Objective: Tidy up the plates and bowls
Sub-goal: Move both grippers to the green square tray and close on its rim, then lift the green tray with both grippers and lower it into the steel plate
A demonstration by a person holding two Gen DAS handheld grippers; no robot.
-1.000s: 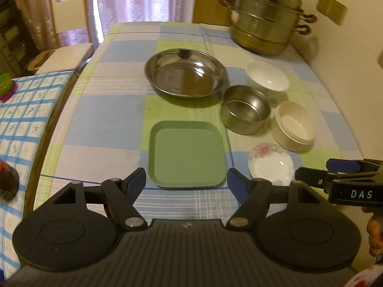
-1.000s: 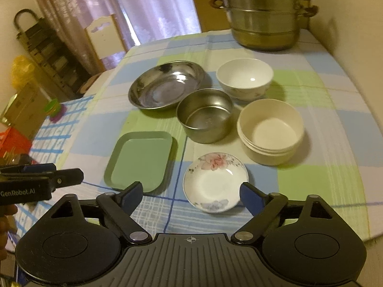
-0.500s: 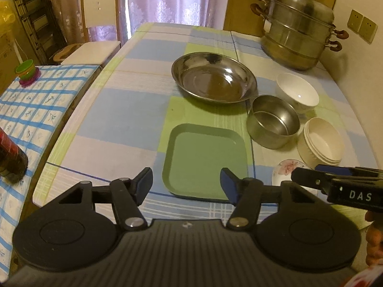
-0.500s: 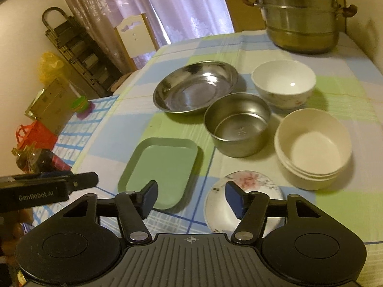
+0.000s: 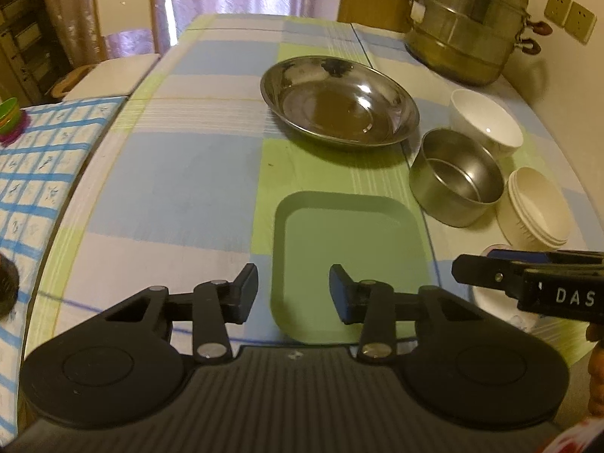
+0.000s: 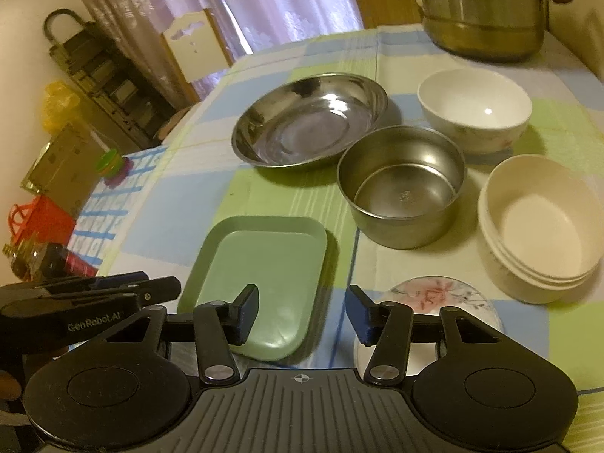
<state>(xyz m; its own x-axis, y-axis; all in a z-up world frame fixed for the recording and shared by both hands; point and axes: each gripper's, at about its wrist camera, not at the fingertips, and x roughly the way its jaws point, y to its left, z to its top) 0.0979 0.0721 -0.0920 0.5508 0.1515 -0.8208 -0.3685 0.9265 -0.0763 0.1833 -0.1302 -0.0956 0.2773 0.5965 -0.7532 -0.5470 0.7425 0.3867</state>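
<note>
Nothing stacked yet; green plate (image 5: 349, 253) just ahead of left gripper (image 5: 293, 288), right gripper (image 6: 303, 311); both closing, pinching nothing.

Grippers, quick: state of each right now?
Left gripper: open, jaws closing, nothing between them; it hovers at the near edge of the green square plastic plate.
Right gripper: open, jaws closing, holding nothing.

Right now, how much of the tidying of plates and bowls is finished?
Almost nothing looks done. The cream bowls are nested, but the green plate, flowered saucer, steel dish, steel bowl and white bowl lie apart on the table. In hand: nothing; the left claw and right claw are closing on air near the green plate. Left: stacking everything.
</note>
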